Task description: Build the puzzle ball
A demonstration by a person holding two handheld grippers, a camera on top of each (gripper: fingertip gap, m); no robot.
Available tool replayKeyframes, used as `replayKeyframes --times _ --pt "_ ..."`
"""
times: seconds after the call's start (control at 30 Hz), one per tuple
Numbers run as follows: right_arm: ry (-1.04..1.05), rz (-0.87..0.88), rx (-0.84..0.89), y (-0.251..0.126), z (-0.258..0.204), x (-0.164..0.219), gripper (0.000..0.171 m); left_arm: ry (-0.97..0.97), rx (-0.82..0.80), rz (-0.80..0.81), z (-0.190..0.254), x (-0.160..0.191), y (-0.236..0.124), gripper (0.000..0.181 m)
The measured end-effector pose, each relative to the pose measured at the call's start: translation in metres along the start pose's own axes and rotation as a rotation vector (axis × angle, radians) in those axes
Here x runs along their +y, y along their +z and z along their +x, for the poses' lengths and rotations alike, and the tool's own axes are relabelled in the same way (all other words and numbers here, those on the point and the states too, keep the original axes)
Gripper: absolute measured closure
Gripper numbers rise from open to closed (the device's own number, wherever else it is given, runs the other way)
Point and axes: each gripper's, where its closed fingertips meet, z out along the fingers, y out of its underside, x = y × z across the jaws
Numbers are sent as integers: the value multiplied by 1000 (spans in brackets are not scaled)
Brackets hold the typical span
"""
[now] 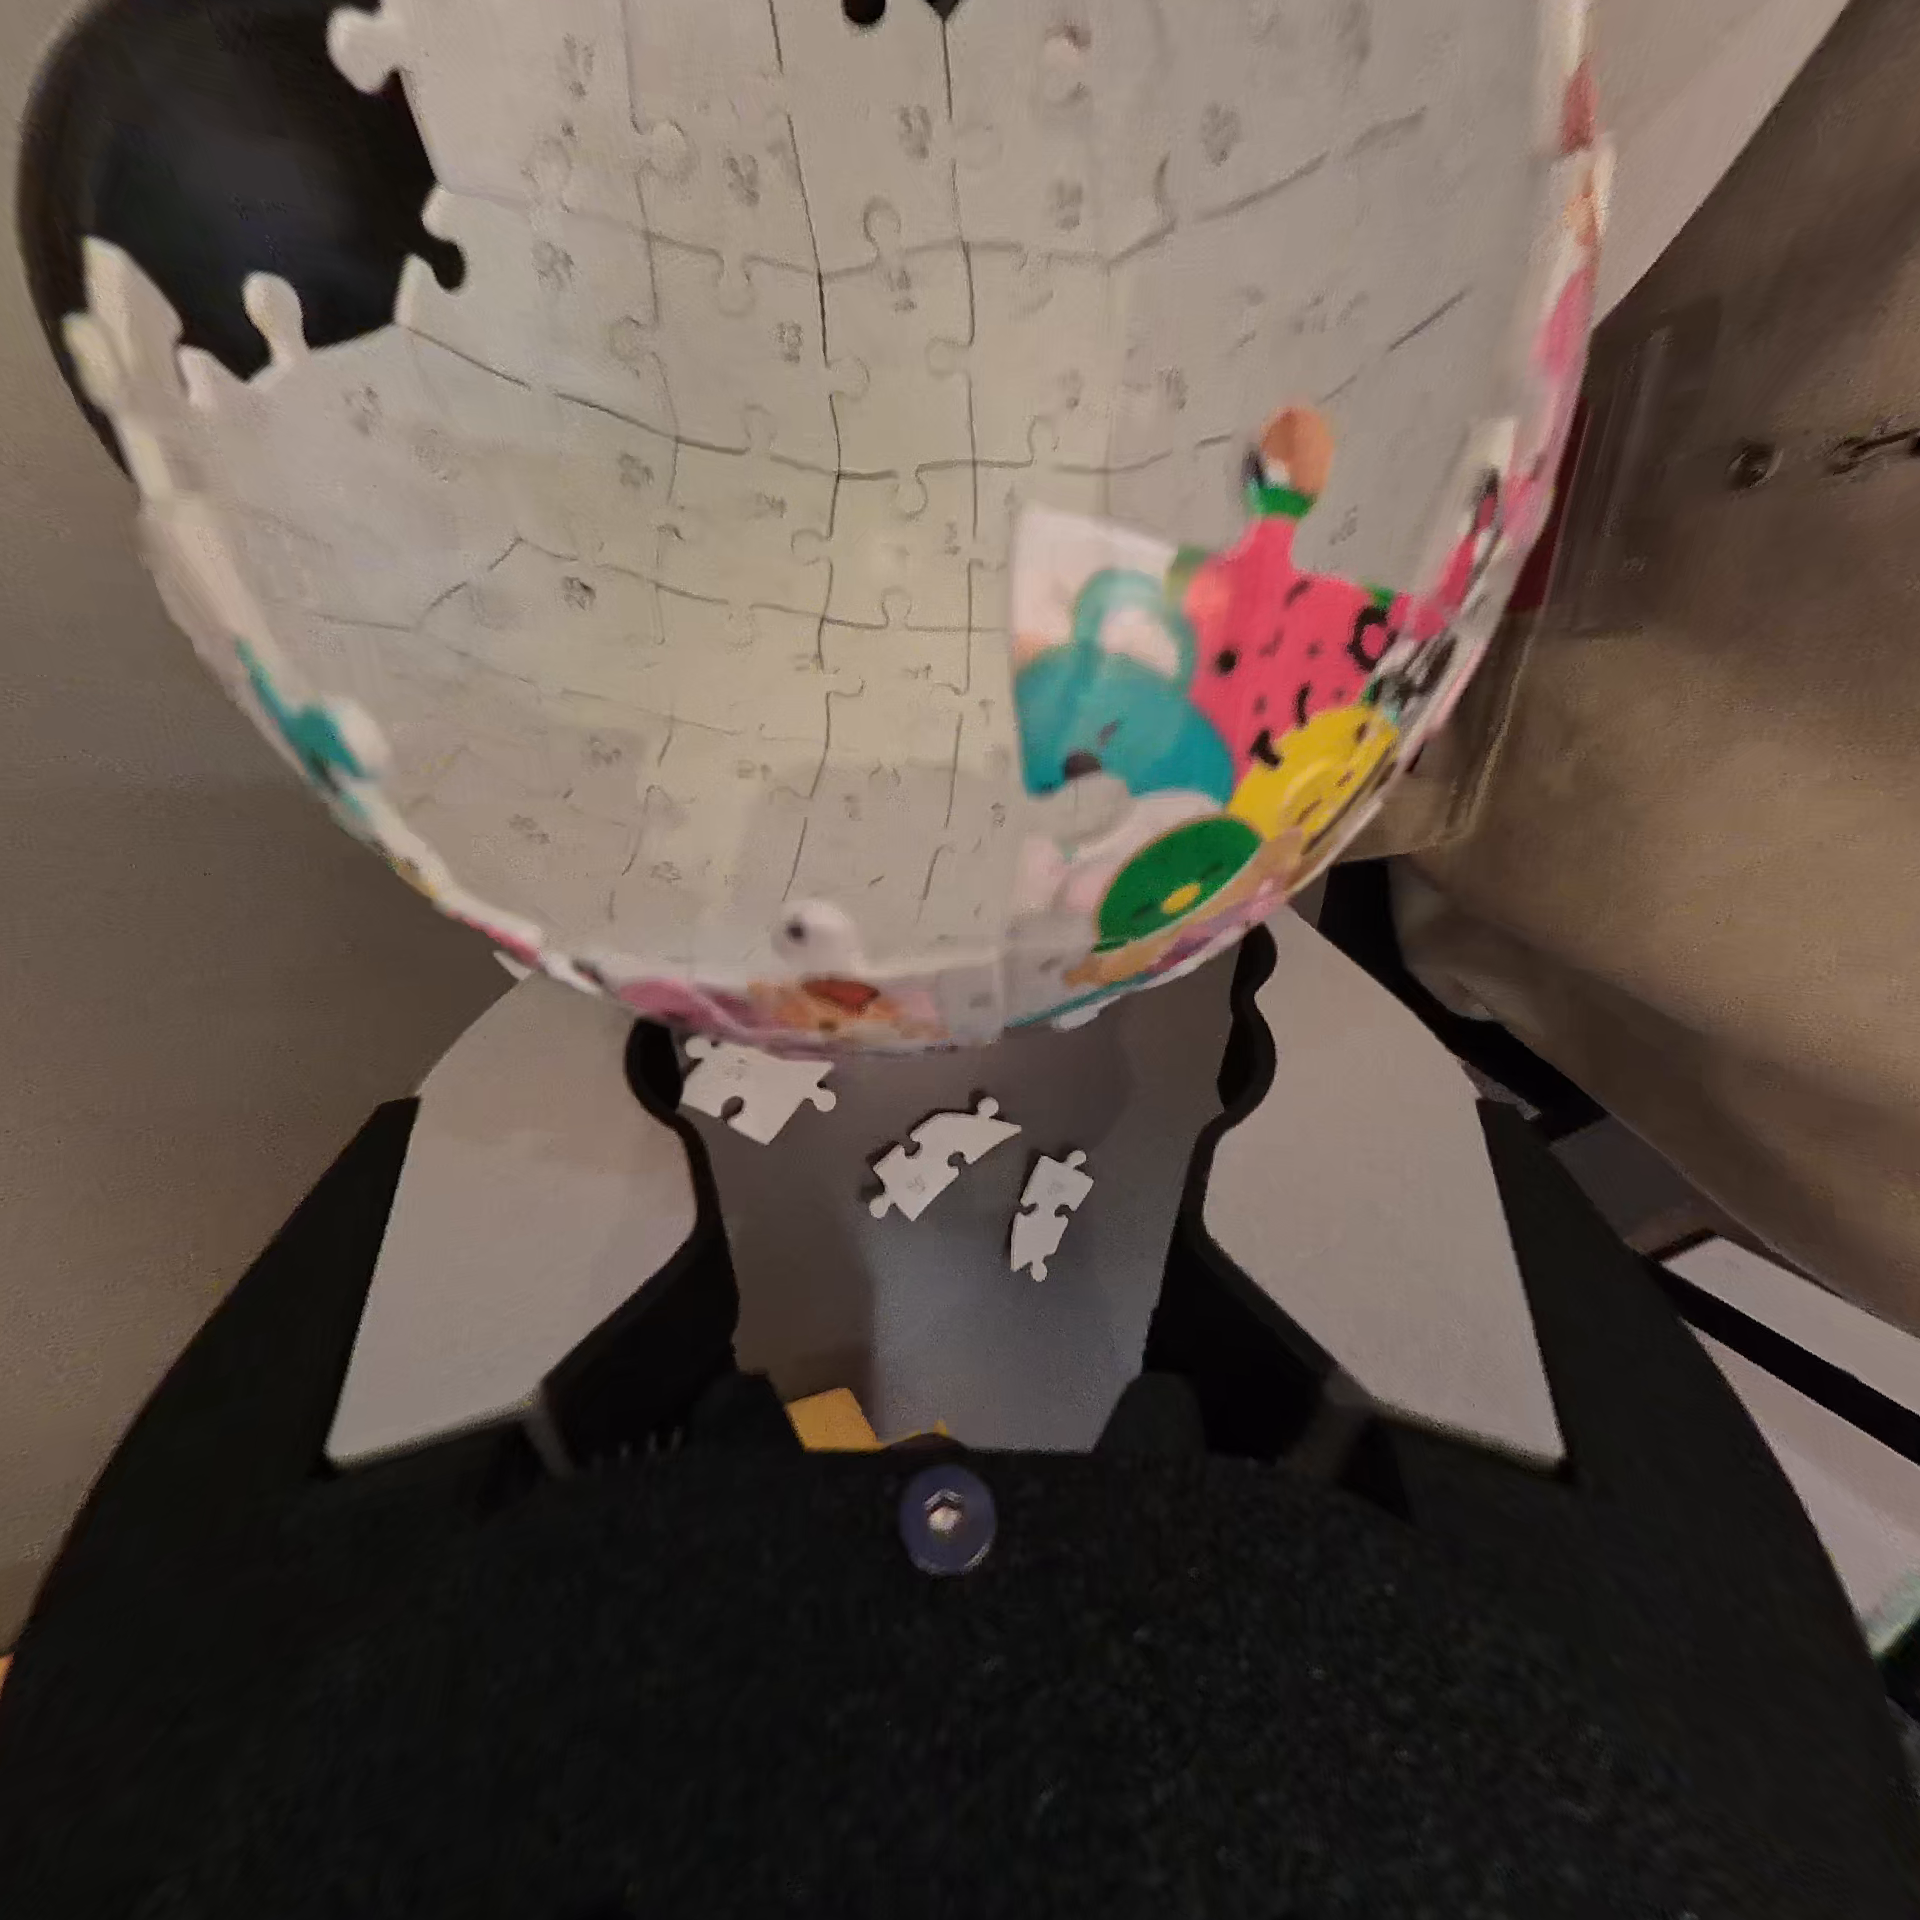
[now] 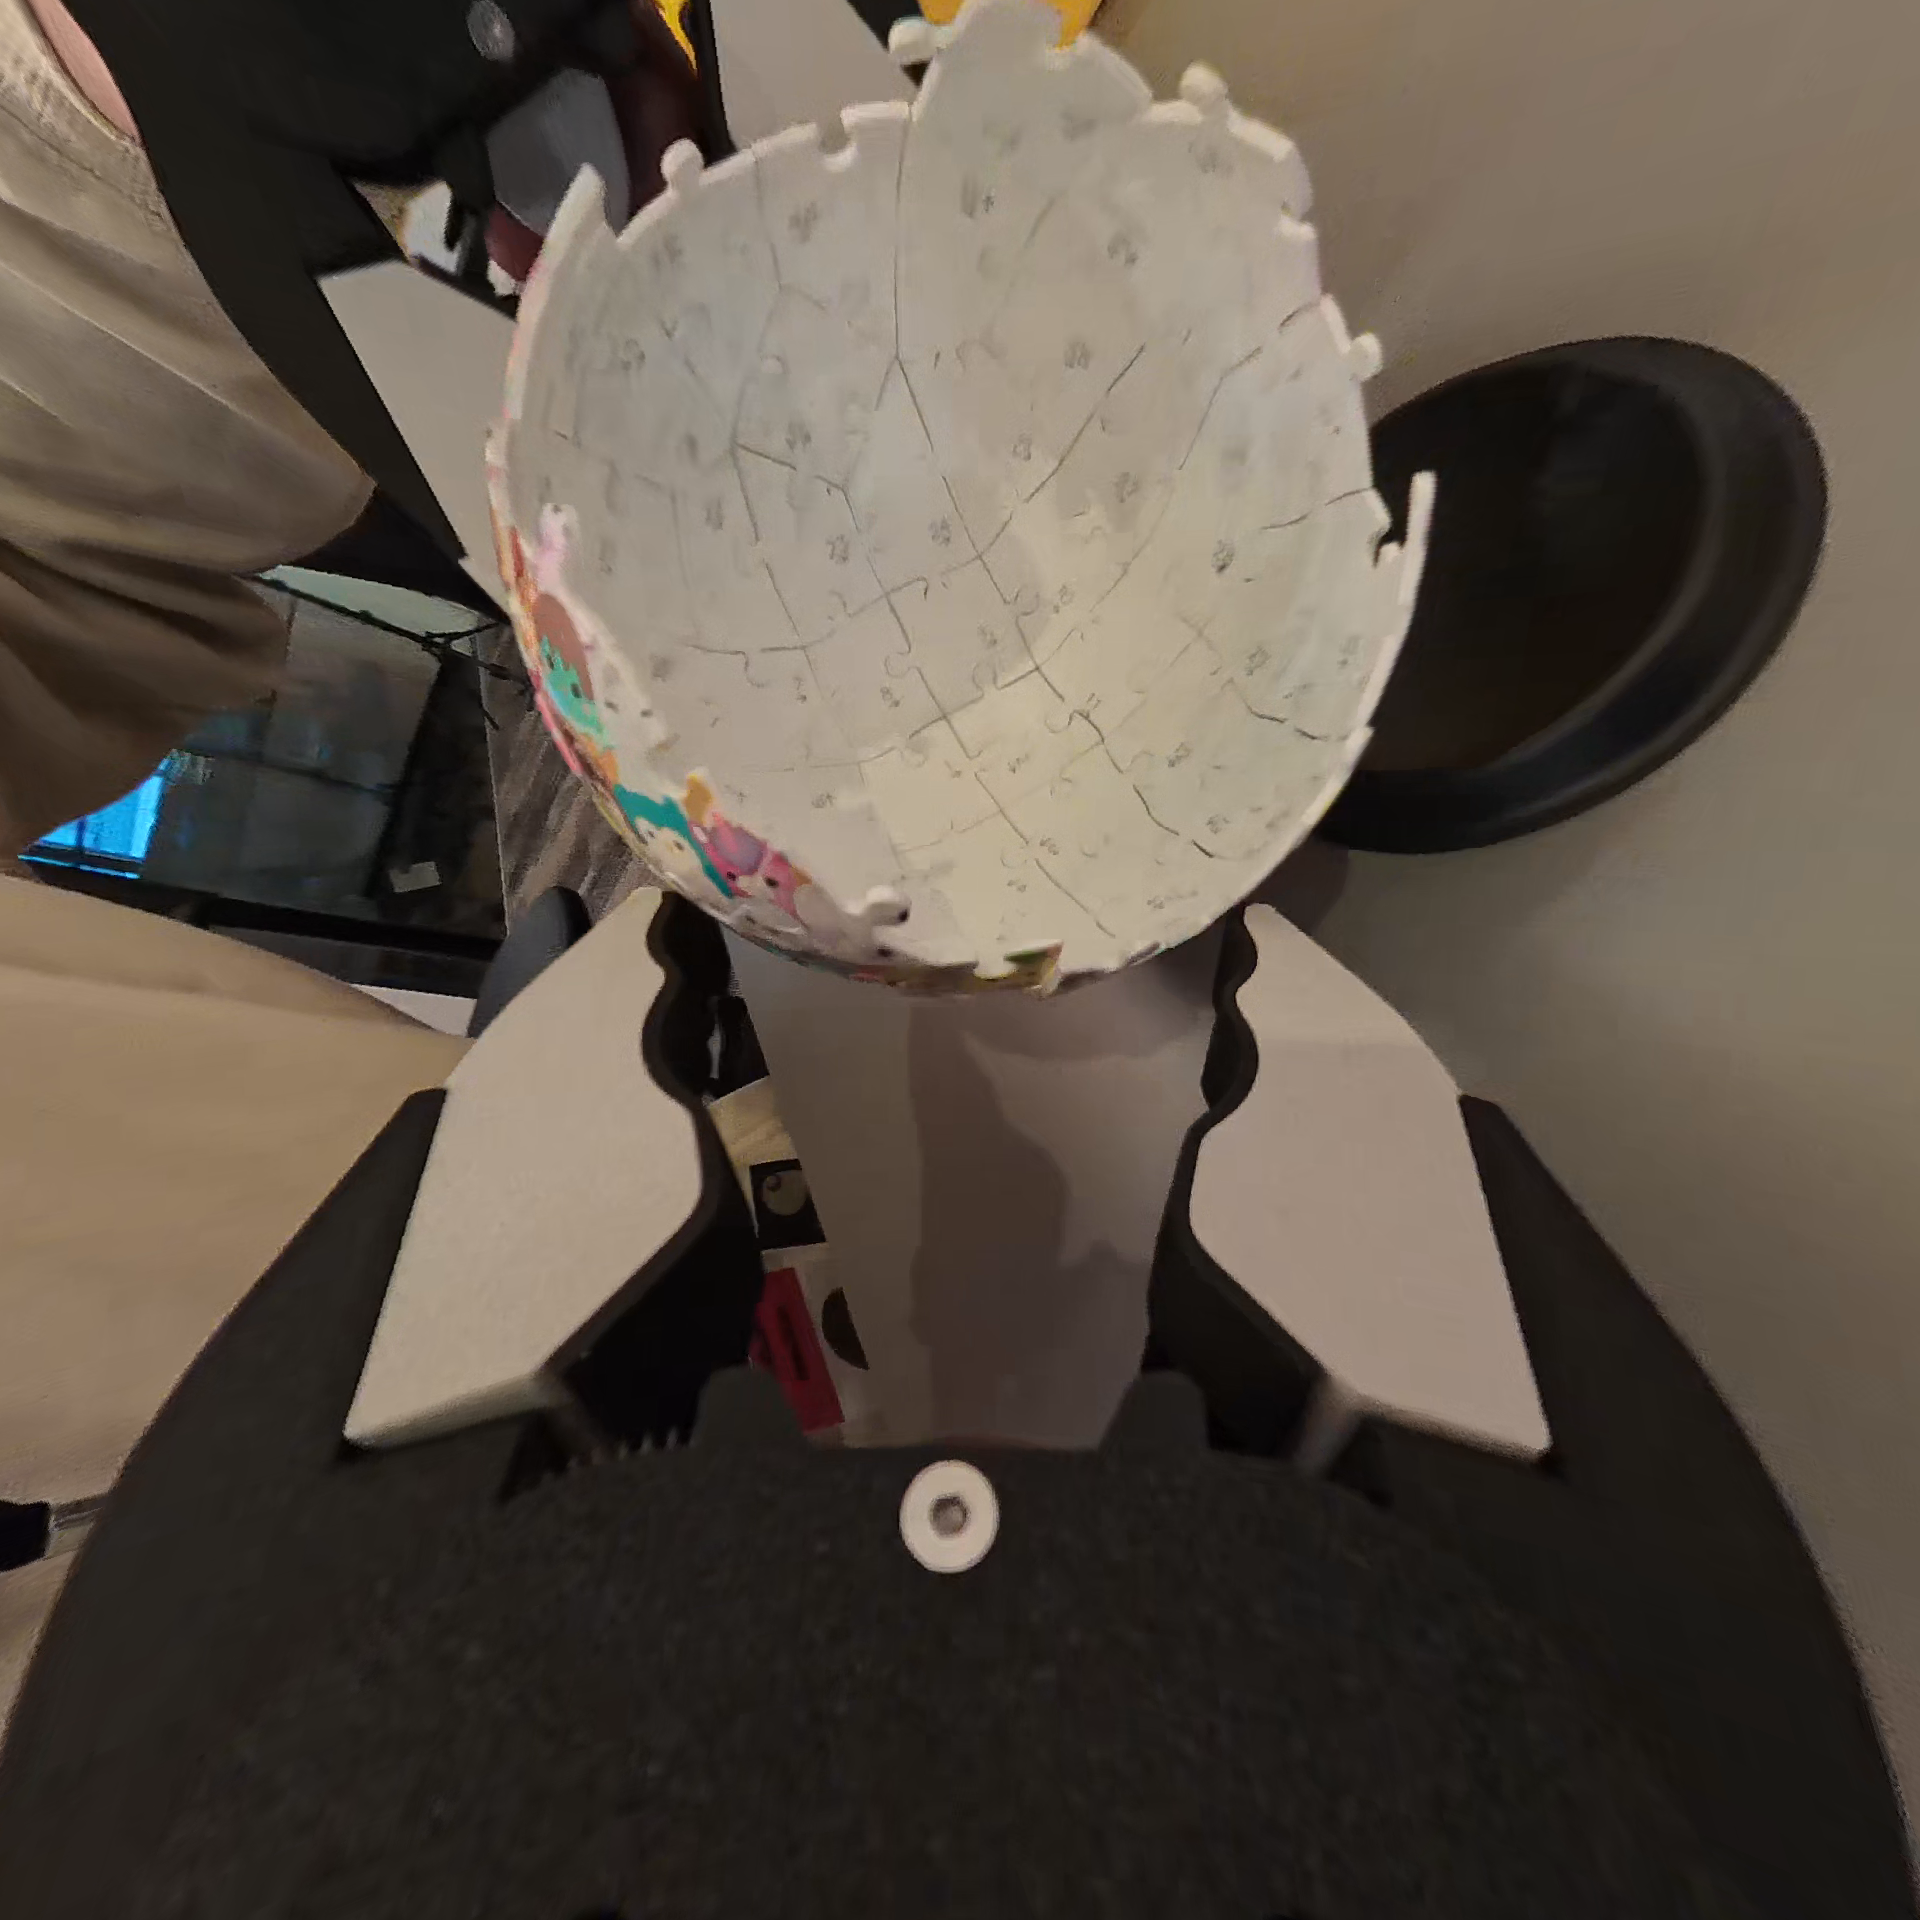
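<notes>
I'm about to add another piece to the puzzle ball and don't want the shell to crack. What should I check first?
1. Left tool open: ok.
2. Right tool open: ok.
3. Ball shell steadied by a tool: not ok, neither is closed on it.
4. Loose pieces in view on the table: ok, three.
5. Open rim exposed: ok.
6. Seams fully seated: cannot tell, blurred.

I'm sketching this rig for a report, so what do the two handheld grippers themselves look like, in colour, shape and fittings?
Both match: a rough-textured black body that widens toward the camera, carrying two flat light-grey fingers with angled outer faces and wavy black inner pads. The left gripper has a bluish translucent washer around its central bolt; the right gripper has a white one. No cables or sleeves are visible on either.
</notes>
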Motion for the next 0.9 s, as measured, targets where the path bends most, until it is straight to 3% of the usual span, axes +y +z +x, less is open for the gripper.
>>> replayKeyframes --times 0.57,0.9 --pt "111 6 -136 -8 10 -16 72 -36 50 -57 -15 -7 -2 79" --pt "-124 1 -64 -7 5 -8 68 -14 -91 8 -10 -1 9 78"
